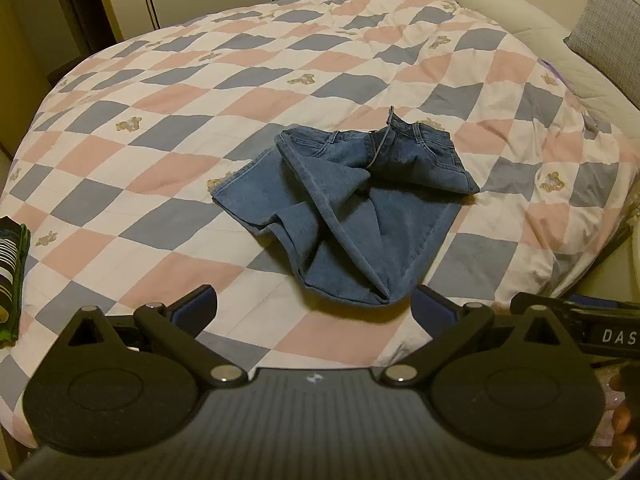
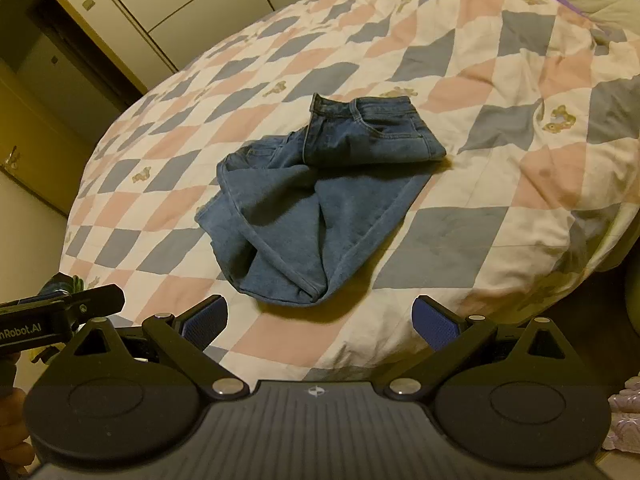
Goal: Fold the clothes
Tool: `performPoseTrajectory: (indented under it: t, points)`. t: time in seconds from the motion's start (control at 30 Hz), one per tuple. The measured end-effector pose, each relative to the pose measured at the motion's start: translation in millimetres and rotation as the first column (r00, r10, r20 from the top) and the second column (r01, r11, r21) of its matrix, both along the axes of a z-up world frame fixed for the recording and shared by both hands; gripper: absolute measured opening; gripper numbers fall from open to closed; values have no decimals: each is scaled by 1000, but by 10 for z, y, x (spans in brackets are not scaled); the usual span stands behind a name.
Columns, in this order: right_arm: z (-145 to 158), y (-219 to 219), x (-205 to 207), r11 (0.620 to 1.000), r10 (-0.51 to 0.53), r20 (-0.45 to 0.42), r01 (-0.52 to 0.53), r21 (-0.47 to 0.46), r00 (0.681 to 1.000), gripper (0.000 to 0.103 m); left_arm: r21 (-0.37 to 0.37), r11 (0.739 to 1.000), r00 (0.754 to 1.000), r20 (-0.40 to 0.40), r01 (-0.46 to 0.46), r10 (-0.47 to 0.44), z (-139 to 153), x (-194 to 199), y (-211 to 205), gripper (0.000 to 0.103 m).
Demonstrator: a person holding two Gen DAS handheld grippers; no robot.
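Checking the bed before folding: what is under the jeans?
The jeans lie crumpled on the checked quilt, the waist part folded over the legs. Anything else beneath them is covered by denim and cannot be seen.

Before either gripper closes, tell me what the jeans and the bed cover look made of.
Jeans: blue denim, seemingly heavy cotton; matte woven face, stitched seams and waistband show, folds hold stiff ridges.
Bed cover: quilted fabric, probably cotton; soft matte checks of pink, grey-blue and white, puckered along stitch lines, small bear motifs.

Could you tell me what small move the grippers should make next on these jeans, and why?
Probably bring both open grippers, left gripper and right gripper, forward to the jeans: they lie crumpled on the quilt, near fold bunched, and neither gripper touches them.
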State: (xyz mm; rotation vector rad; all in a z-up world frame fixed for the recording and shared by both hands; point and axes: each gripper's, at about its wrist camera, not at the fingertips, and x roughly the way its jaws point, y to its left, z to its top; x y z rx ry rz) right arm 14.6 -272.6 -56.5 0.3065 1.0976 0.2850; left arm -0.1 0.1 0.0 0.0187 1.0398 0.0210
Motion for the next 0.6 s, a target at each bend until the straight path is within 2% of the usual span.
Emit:
performPoseTrajectory:
  t: [0.23,0.6]
  points:
    - [-24,-6,15,1000,-7,-1,7,-3,1000,101,-20,1000,1000,-8,-1,1,0,9,85,102]
    - [-38,86,43,1000,8,-6,-9,-11,1000,101,-11,1000,1000,-5,-17,17,-24,4,75,102]
